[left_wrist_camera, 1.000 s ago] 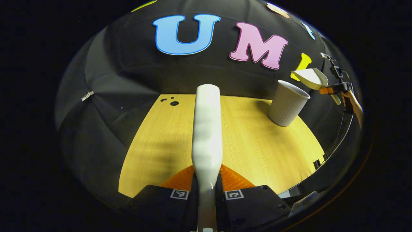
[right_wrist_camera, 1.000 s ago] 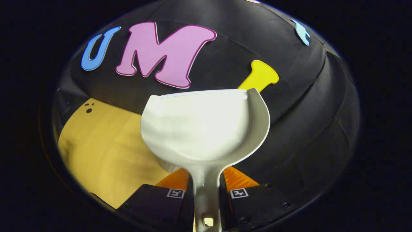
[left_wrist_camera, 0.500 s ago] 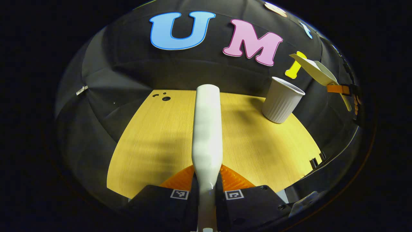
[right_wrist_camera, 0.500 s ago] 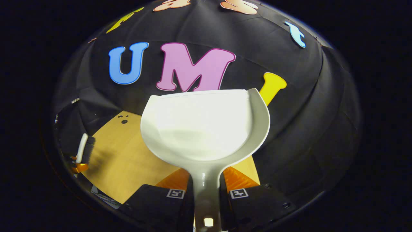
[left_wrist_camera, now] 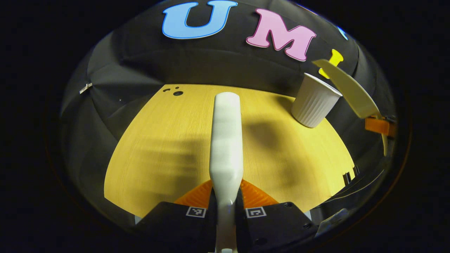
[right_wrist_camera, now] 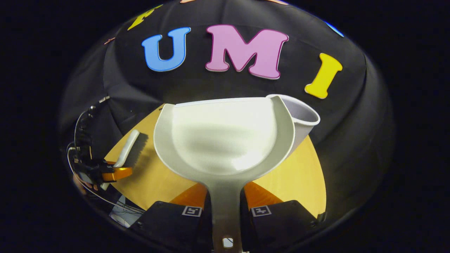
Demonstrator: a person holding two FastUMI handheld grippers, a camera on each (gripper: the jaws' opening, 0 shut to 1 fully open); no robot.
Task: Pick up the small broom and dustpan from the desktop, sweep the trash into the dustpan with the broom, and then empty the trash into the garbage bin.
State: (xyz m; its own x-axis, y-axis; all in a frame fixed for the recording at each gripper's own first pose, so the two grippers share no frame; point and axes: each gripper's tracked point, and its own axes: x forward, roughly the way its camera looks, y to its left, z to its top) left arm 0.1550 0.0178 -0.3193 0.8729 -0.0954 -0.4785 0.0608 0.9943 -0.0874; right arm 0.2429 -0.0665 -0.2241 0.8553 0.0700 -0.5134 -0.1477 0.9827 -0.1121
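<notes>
My left tongs (left_wrist_camera: pixel 226 196) clamp the broom (left_wrist_camera: pixel 226 137); right tongs (right_wrist_camera: pixel 226 205) clamp the dustpan (right_wrist_camera: pixel 221 140), hiding the ribbed bin (left_wrist_camera: pixel 314 104) on the desk (left_wrist_camera: pixel 168 140).

Hand-held gripper (left_wrist_camera: pixel 225 196): black body, square coded markers, small screws

No readable text on the objects

We find no words, brands or numbers to read: we see only small square black-and-white coded markers, one on each finger block of the left gripper (left_wrist_camera: pixel 225 212) and of the right gripper (right_wrist_camera: pixel 226 211); they carry patterns, not letters. The broom (left_wrist_camera: pixel 226 140), dustpan (right_wrist_camera: pixel 225 137) and garbage bin (left_wrist_camera: pixel 314 105) are unmarked.
</notes>
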